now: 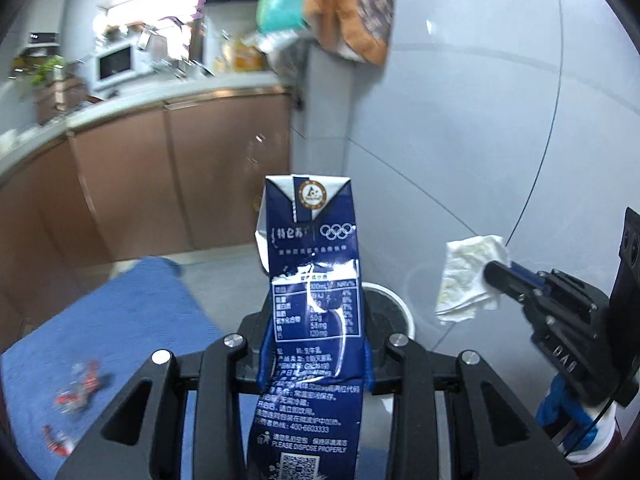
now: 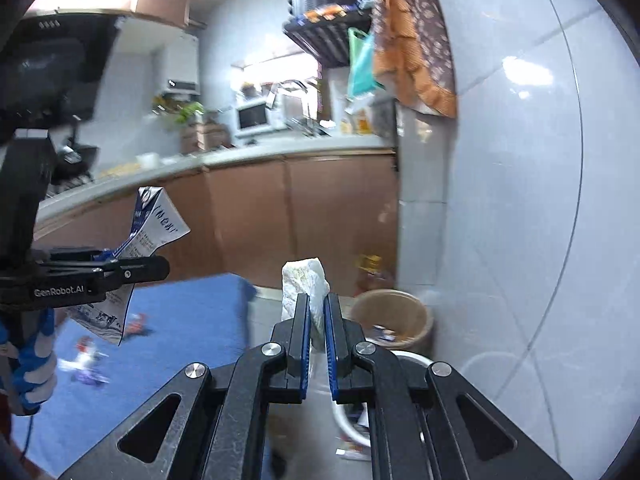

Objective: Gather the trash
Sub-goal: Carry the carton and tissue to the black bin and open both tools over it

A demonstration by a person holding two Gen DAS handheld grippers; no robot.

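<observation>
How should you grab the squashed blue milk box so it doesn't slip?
By its flattened lower half, the pads pressing its two broad faces, coming from the bottom end. The left gripper holds the milk carton just so: crushed flat there, its folded top still boxy.

"PLEASE DISPOSE PROPERLY" on milk carton

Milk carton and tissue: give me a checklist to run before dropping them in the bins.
1. Left gripper clamps the crushed dark blue milk carton: ok.
2. Right gripper clamps the crumpled white tissue: ok.
3. Tan round waste bin in view, mouth uncovered: ok.
4. White-rimmed bin sits below the right gripper: ok.
5. Either item directly over a bin mouth: cannot tell.
6. Wrappers left on the blue tablecloth: not ok.
</observation>
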